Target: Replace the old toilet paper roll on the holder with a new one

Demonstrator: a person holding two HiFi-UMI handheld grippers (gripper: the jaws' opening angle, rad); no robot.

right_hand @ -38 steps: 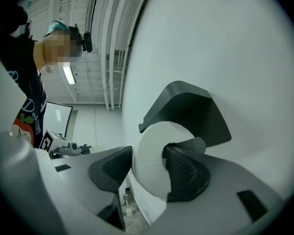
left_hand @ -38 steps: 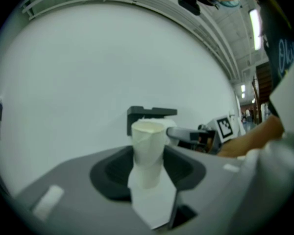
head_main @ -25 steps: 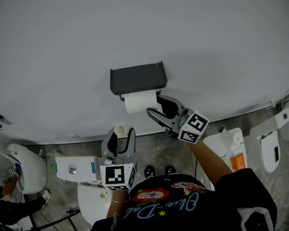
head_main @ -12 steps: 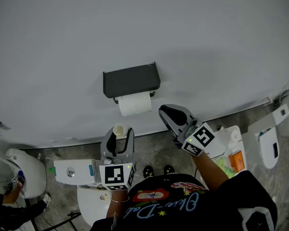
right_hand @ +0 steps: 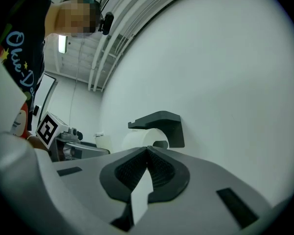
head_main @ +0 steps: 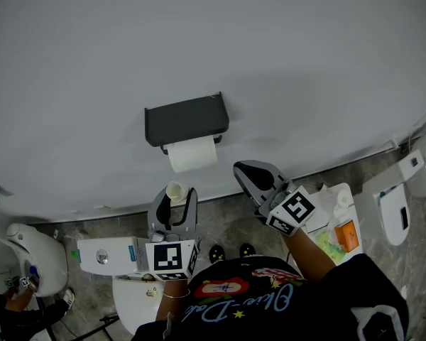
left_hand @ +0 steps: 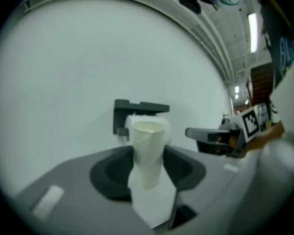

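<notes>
Left tool [head_main: 175, 192]: jaws wide apart, clamped on the empty cardboard tube [left_hand: 148, 151]. The tube stands upright between the pads, with its open top end poking out past the tips. In the head view the tool sits below the holder [head_main: 187, 119], clear of it and pointed at it.

Right tool [head_main: 241, 170]: jaws fully together with nothing in them. It's below and right of the holder, near it, not touching.

Dark grey holder with a flat lid, mounted on the white wall [head_main: 284, 55]. A full white toilet paper roll [head_main: 192, 155] hangs directly under the lid, seated on the holder. From the right gripper view the roll's end faces the camera, and the holder's side arm runs down across that end.
</notes>
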